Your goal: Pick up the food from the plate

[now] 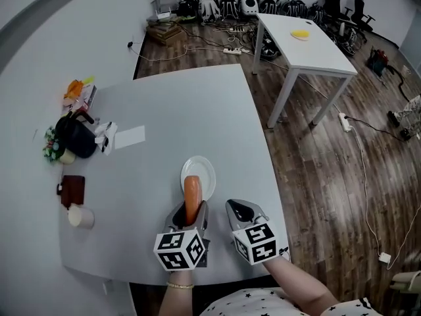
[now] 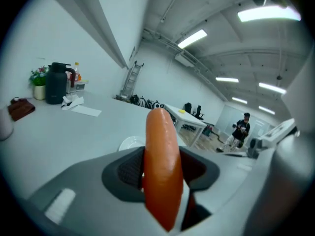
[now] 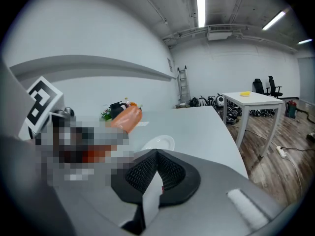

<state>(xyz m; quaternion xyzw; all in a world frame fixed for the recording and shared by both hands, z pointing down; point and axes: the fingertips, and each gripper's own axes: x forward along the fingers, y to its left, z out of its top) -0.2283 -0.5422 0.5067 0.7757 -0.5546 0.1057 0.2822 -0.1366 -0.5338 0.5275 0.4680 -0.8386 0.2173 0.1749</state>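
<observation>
A long orange sausage (image 1: 191,195) stands up between the jaws of my left gripper (image 1: 191,210), which is shut on it. It is lifted above the near edge of the white plate (image 1: 205,170), whose visible part holds nothing. In the left gripper view the sausage (image 2: 160,166) fills the middle, pinched by both black pads, with the plate (image 2: 129,142) behind it. My right gripper (image 1: 241,211) hovers just right of the left one over the grey table (image 1: 184,104), its jaws together and nothing in them. The right gripper view shows the sausage (image 3: 125,118) at the left and the plate (image 3: 158,143) ahead.
At the table's left side stand a black kettle (image 1: 75,137), a small plant (image 1: 51,147), a white paper (image 1: 129,137), a brown wallet (image 1: 72,189) and a white cup (image 1: 81,216). A white table (image 1: 299,45) stands beyond on the wooden floor. A person (image 2: 241,127) stands far off.
</observation>
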